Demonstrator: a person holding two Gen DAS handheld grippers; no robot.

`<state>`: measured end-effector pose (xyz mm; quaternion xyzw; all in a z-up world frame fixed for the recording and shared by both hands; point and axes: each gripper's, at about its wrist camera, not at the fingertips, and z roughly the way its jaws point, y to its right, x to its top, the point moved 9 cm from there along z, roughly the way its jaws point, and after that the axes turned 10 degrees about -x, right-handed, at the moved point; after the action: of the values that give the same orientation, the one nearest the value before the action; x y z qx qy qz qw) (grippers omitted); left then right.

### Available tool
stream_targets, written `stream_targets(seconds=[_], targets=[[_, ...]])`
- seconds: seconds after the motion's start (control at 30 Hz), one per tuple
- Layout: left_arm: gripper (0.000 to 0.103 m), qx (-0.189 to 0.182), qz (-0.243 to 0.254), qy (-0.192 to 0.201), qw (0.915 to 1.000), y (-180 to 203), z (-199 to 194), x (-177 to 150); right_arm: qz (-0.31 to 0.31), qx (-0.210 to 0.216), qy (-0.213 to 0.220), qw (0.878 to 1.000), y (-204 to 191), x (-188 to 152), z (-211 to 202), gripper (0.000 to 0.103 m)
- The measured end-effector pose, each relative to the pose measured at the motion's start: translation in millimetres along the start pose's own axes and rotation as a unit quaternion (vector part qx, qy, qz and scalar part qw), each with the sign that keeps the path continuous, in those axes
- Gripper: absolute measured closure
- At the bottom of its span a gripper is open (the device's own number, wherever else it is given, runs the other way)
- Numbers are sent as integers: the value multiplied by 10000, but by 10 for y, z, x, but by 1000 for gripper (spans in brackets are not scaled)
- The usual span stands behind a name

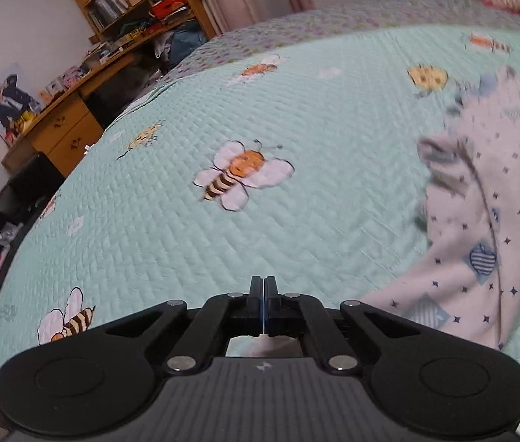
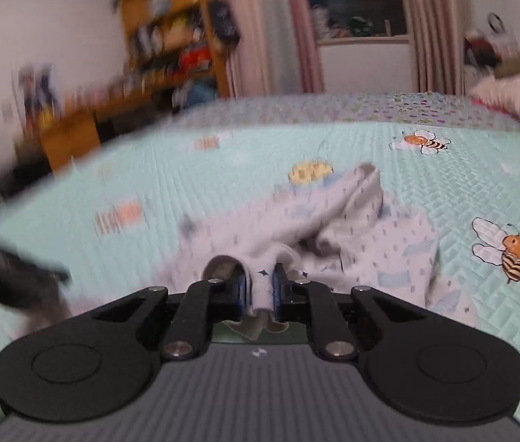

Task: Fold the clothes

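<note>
A white garment [image 1: 480, 228] printed with small dark stars and blue apples lies bunched on the right of the mint bee-pattern quilt [image 1: 296, 110] in the left wrist view. My left gripper [image 1: 262, 283] is shut with nothing between its fingers, over bare quilt to the left of the garment. In the right wrist view the same garment [image 2: 333, 228] trails forward across the quilt [image 2: 462, 184], and my right gripper [image 2: 261, 283] is shut on a bunched fold of it; white cloth fills the gap between the blue pads.
A wooden desk with drawers [image 1: 64, 129] and crowded shelves [image 1: 142, 3] stand beyond the bed's left edge. Pink curtains [image 2: 307, 29] and a window are behind the bed. Pale pillows [image 2: 510, 92] lie at the far right. A dark blurred shape [image 2: 13, 272] is at the left.
</note>
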<state>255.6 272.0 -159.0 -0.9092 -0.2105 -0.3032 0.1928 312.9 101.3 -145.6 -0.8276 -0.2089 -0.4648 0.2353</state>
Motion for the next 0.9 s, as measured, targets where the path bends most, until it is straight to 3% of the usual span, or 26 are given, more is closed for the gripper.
stream_targets(seconds=[0.03,0.13,0.2,0.27,0.37,0.43,0.47,0.53,0.57,0.63,0.77,0.9], targets=[[98,-99,29,71,9999,-8,-74,-5,166,125,54,9998,10,88,-46,90],[75,-245,451,370,9980,152,-281,-94,727,448,131,9963,84,284,-160,90],[49,-258,962,568,9934,410,-361,-200,1033,514,138,9932,178,323,-189,90],[39,-275,1522,719,9853,720,-400,-319,1325,536,82,9897,264,289,-193,90],[39,-334,2108,623,9750,1143,-258,-419,1593,574,29,9856,343,219,-222,90],[43,-266,2219,459,9736,1296,-81,-403,1575,599,30,9857,346,241,-256,90],[50,-259,2155,387,9754,1306,-5,-367,1563,615,30,9858,347,255,-272,90],[72,-256,1994,232,9793,1310,138,-292,1531,658,47,9860,337,298,-304,90],[100,-306,1776,115,9836,1249,177,-239,1508,689,68,9861,323,332,-319,90],[101,-155,1393,75,9901,1054,223,-102,1463,755,99,9863,292,393,-340,90],[102,395,701,410,9959,399,103,334,1428,1030,87,9843,193,468,-373,90],[103,946,-150,1006,9903,-401,-305,810,1450,1786,-51,9732,-33,453,-561,90]])
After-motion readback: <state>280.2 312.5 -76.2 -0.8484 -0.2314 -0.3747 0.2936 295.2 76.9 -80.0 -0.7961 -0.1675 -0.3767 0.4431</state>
